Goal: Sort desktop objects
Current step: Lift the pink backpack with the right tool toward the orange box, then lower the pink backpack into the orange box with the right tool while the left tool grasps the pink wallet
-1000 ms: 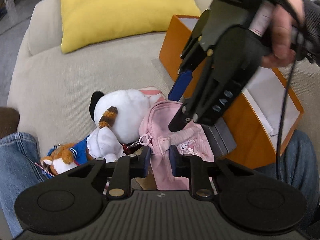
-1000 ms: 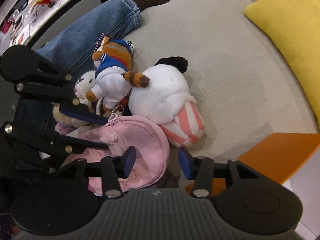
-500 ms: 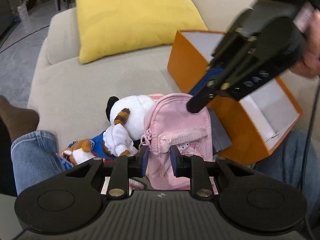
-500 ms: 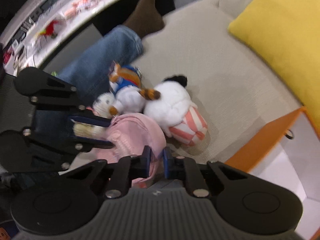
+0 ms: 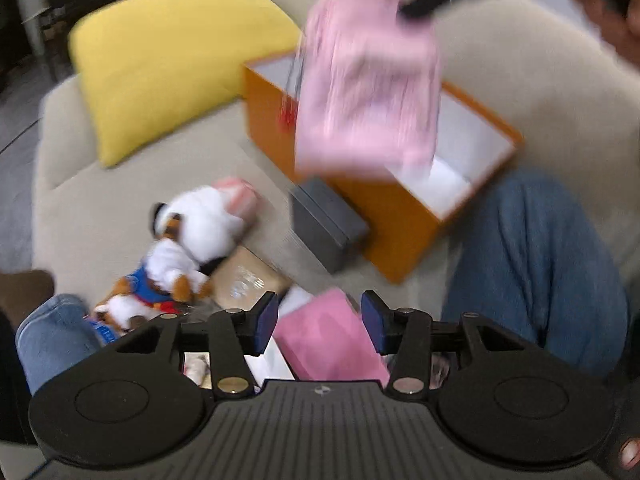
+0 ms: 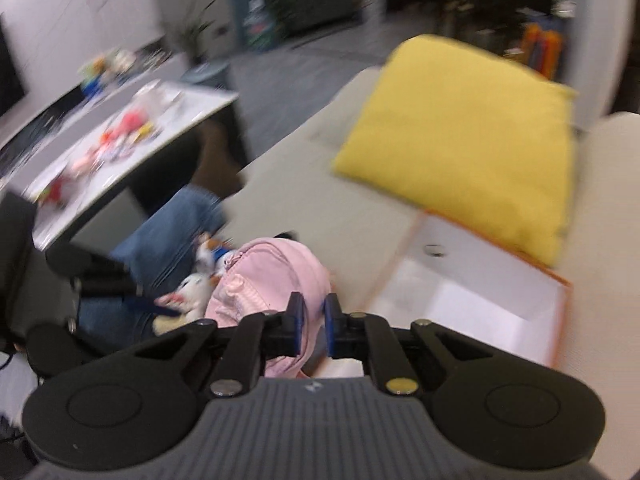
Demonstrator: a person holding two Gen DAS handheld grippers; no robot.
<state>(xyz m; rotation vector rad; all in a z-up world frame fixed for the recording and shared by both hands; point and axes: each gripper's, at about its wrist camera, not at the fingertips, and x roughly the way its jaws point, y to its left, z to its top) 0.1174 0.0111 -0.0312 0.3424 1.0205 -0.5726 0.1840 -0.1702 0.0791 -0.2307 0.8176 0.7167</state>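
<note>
Above the orange box on the beige sofa, the little pink backpack hangs in the air, well clear of the cushions. Its long side runs up and down, top up at the right gripper, bottom down toward the white inside of the box. It is soft and puffy, with a zipper, and it looks blurry. The right gripper's fingers have just been closing and now pinch a bit of the backpack's pink cloth. The left gripper is low over a flat pink packet; its fingers have just been opening and stand apart, touching nothing. The plush toys lie in a heap near a dark grey box. A yellow pillow leans at the back.
</note>
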